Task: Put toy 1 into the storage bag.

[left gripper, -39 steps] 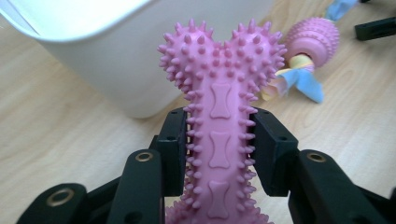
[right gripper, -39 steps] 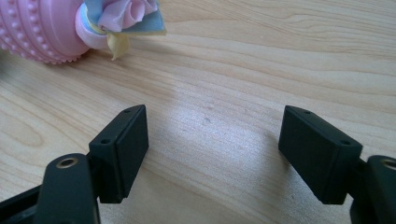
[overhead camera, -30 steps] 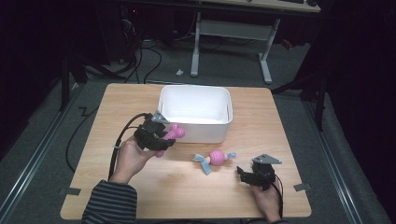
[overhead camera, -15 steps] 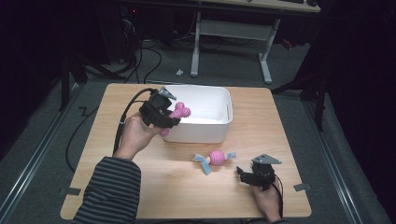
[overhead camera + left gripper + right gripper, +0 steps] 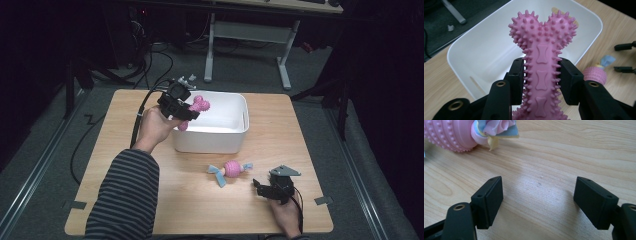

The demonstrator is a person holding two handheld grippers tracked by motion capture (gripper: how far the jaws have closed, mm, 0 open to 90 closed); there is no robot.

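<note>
A pink spiky bone toy [image 5: 541, 62] is clamped by its shaft between the jaws of my left gripper [image 5: 186, 113], which hangs over the near left corner of the white bin [image 5: 235, 137]. The bone's knobbed end [image 5: 200, 104] points over the bin's hollow [image 5: 486, 50]. A pink ball toy with blue fabric ends [image 5: 231, 169] lies on the wooden table in front of the bin. My right gripper [image 5: 260, 187] rests low on the table at the near right, open, with bare wood between its jaws; the ball toy [image 5: 451, 132] lies just beyond them.
The wooden table [image 5: 120, 150] has tape marks at its near corners. A black cable [image 5: 137, 115] trails from the left gripper off the table's left side. Dark floor, cables and a desk frame [image 5: 282, 55] lie beyond the far edge.
My left gripper has risen and moved away from me, carrying the pink bone from beside the bin to over its corner. The right gripper and ball toy have stayed put.
</note>
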